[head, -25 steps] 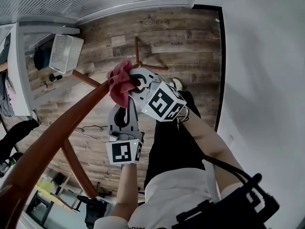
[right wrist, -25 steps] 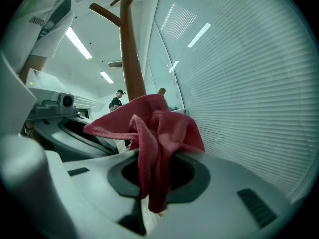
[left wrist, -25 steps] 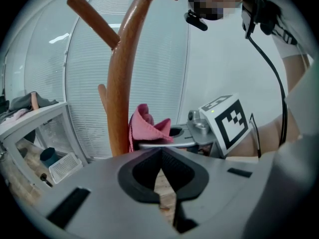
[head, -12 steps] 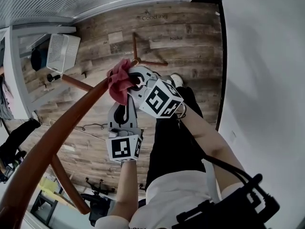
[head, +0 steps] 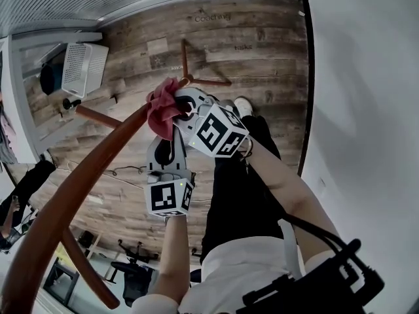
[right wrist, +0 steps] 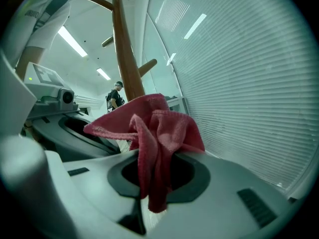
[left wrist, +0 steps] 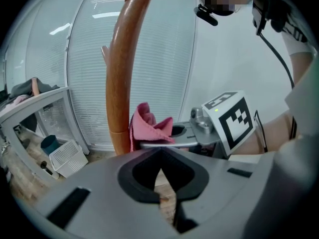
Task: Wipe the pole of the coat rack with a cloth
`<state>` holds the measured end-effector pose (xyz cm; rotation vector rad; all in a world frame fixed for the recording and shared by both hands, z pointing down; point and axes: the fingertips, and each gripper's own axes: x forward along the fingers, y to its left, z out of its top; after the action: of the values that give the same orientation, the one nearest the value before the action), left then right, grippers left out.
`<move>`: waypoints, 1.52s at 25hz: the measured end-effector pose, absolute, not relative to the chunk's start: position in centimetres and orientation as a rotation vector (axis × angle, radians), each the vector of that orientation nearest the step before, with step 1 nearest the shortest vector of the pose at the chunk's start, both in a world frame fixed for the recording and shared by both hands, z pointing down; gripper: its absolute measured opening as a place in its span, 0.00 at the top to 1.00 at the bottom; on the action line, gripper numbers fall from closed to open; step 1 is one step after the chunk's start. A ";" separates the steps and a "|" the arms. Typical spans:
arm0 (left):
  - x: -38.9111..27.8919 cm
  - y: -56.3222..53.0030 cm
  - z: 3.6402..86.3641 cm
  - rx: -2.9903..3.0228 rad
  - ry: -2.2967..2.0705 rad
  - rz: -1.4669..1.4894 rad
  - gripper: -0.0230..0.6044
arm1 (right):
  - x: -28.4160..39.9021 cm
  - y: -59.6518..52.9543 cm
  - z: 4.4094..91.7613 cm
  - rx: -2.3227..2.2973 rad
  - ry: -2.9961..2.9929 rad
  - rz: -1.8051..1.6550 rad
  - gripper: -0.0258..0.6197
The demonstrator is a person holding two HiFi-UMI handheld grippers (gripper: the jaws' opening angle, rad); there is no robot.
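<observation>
A pink cloth (head: 162, 110) is being gripped in the right tongs (head: 183, 106) and pressed against the right side of the wooden coat-rack pole (head: 91, 175). The left tongs (head: 163, 147) are being held closed on nothing, just nearer than the right tongs and beside the pole.

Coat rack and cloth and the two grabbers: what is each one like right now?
Pole: standing upright, cloth touching its side.
Cloth: bunched up, pinched in the right gripper.
Right gripper: shut on the cloth.
Left gripper: shut, nothing between its jaws.
Window blinds: let down, slats closed.
</observation>
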<state>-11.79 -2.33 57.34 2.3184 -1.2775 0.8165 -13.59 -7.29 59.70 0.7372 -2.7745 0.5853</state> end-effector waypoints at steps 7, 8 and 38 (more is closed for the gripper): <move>-12.1 -3.0 58.6 2.307 -1.277 0.839 0.94 | -13.5 -7.5 60.9 0.735 -2.761 0.599 0.83; -12.1 -2.9 58.8 2.306 -1.275 0.845 0.94 | -13.6 -7.4 61.1 0.735 -2.756 0.604 0.83; -10.1 -4.6 48.4 2.431 -1.371 0.666 0.94 | -12.3 -12.1 42.4 0.639 -3.061 0.290 0.83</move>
<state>-10.07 -4.59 48.40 2.4306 -1.3709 0.6659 -12.32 -12.11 42.37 0.6395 -3.0614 0.2896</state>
